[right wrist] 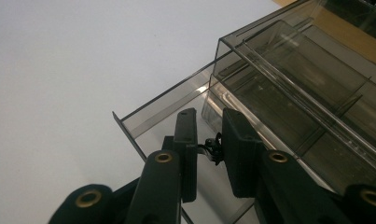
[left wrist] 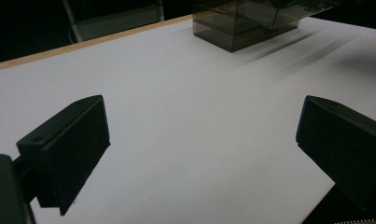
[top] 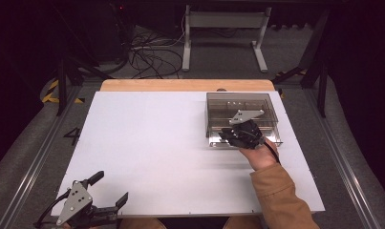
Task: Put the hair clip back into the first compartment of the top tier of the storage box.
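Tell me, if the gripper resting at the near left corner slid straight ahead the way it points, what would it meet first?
Probably nothing soon: the left gripper faces bare white table. Farther along that line stands the smoky transparent plastic box, though depth is hard to judge.

Organizer box [top: 241, 106]: smoky clear plastic, glossy, with glare along its edges; drawer tray [right wrist: 164, 114] of the same sheer plastic. Table top [top: 147, 152]: matt white sheet, smooth, over a pale wood board [top: 180, 85]. Gripper jaws matt black plastic with brass-looking rivets; sleeve [top: 281, 200] tan woven cloth.
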`<state>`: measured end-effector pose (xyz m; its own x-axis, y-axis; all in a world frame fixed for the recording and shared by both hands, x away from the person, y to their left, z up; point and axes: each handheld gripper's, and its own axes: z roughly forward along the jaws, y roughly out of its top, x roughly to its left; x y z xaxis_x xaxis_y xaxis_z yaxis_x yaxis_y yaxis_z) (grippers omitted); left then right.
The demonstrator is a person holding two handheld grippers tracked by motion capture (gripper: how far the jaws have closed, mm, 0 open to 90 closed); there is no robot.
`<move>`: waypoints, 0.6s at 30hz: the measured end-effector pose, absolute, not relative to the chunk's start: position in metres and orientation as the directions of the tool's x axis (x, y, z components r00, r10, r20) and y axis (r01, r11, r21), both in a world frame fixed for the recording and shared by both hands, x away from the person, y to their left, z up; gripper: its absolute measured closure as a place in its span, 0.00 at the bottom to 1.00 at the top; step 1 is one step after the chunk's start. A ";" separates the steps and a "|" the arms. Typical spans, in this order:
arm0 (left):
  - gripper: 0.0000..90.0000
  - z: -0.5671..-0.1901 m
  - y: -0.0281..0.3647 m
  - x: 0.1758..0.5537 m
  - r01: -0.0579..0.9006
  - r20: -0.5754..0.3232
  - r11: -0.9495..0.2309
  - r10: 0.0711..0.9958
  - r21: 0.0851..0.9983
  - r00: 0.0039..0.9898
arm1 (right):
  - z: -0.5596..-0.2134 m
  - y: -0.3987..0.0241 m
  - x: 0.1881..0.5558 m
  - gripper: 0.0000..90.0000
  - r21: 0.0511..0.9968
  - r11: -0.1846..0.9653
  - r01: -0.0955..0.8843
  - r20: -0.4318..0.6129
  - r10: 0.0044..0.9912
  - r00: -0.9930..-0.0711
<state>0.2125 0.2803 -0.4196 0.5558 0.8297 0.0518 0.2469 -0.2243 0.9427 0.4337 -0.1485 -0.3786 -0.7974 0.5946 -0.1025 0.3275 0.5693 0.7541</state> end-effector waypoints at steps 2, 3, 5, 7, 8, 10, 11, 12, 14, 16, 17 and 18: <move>0.04 -0.420 0.280 0.212 0.249 0.050 -0.223 0.830 0.943 0.556 | -0.379 -0.148 0.434 0.85 0.753 0.570 0.329 -0.102 0.595 -0.797; 0.04 -0.420 0.280 0.212 0.248 0.050 -0.224 0.830 0.943 0.556 | -0.379 -0.148 0.434 0.85 0.753 0.570 0.328 -0.102 0.594 -0.798; 0.04 -0.419 0.280 0.213 0.246 0.055 -0.227 0.829 0.942 0.556 | -0.380 -0.148 0.434 0.85 0.751 0.572 0.330 -0.102 0.594 -0.798; 0.04 -0.420 0.280 0.212 0.249 0.050 -0.223 0.830 0.943 0.556 | -0.380 -0.148 0.434 0.85 0.750 0.573 0.332 -0.101 0.595 -0.797; 0.04 -0.420 0.280 0.212 0.249 0.050 -0.223 0.830 0.943 0.555 | -0.380 -0.148 0.434 0.85 0.750 0.573 0.331 -0.102 0.595 -0.797; 0.04 -0.420 0.280 0.212 0.248 0.050 -0.223 0.830 0.943 0.555 | -0.380 -0.148 0.434 0.85 0.751 0.574 0.327 -0.106 0.593 -0.798; 0.04 -0.419 0.280 0.213 0.245 0.055 -0.227 0.829 0.942 0.556 | -0.380 -0.148 0.434 0.85 0.751 0.575 0.324 -0.109 0.592 -0.799; 0.04 -0.419 0.280 0.213 0.245 0.056 -0.228 0.829 0.942 0.557 | -0.380 -0.148 0.434 0.85 0.752 0.574 0.323 -0.108 0.592 -0.799; 0.04 -0.419 0.280 0.213 0.245 0.056 -0.228 0.829 0.942 0.556 | -0.380 -0.148 0.434 0.83 0.753 0.576 0.319 -0.115 0.592 -0.798; 0.04 -0.420 0.280 0.212 0.248 0.050 -0.223 0.830 0.943 0.555 | -0.379 -0.148 0.433 0.82 0.755 0.576 0.313 -0.121 0.592 -0.797; 0.04 -0.419 0.280 0.213 0.245 0.056 -0.228 0.829 0.942 0.557 | -0.378 -0.148 0.433 0.82 0.758 0.573 0.311 -0.120 0.592 -0.797; 0.04 -0.420 0.280 0.213 0.246 0.055 -0.227 0.829 0.942 0.556 | -0.377 -0.148 0.433 0.81 0.761 0.571 0.309 -0.120 0.591 -0.798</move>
<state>0.2129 0.2804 -0.4195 0.5564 0.8291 0.0550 0.2457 -0.2274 0.9423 0.4325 -0.1485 -0.3775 -0.7978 0.5909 -0.1195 0.3086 0.5706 0.7610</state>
